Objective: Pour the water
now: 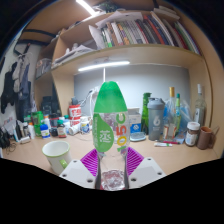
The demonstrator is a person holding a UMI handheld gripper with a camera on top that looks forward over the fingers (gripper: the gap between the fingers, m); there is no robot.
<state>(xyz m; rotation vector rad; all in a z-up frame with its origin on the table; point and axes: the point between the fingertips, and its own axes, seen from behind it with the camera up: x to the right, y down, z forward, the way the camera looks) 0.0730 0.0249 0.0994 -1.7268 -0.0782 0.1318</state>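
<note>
claw [111,172] gripping green bottle [110,130] upright between both pads, held above bench [150,155]. white cup [57,155] near left. shelf of books [140,30] far behind.

My bottle [111,130] is bright green on top, with a white label full of colourful letters. My claw's pads [92,161] are purple. The cup [57,154] beside it is pale cream with green marks.
</note>
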